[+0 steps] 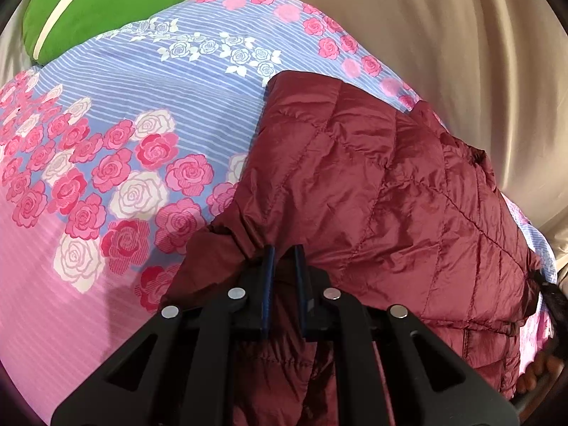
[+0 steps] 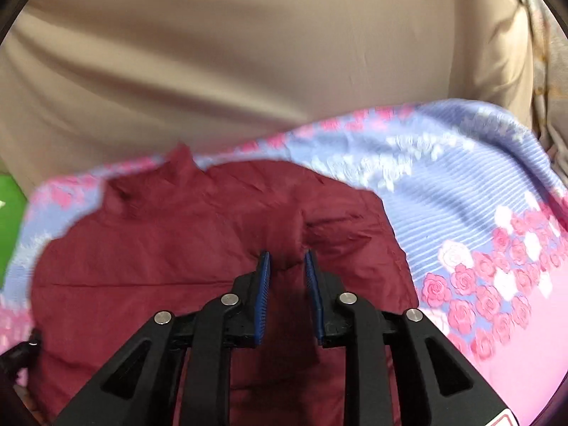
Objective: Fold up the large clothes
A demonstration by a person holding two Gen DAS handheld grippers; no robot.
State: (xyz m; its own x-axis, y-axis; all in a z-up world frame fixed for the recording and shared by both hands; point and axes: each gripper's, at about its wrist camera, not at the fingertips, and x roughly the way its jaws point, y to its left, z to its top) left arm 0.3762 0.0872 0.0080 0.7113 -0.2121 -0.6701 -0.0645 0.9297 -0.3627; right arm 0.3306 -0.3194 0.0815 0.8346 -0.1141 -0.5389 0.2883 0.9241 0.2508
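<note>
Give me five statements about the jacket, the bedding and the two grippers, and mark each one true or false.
1. The jacket is maroon and quilted. True.
2. The jacket lies on a plain white sheet. False: it lies on a rose-patterned bedspread in pink and blue.
3. The left gripper has jacket fabric between its fingers. True.
4. The right gripper hangs over bare bedspread, away from the jacket. False: a ridge of the jacket stands between its fingers.
5. A green cushion sits at the far edge of the bedspread. True.
</note>
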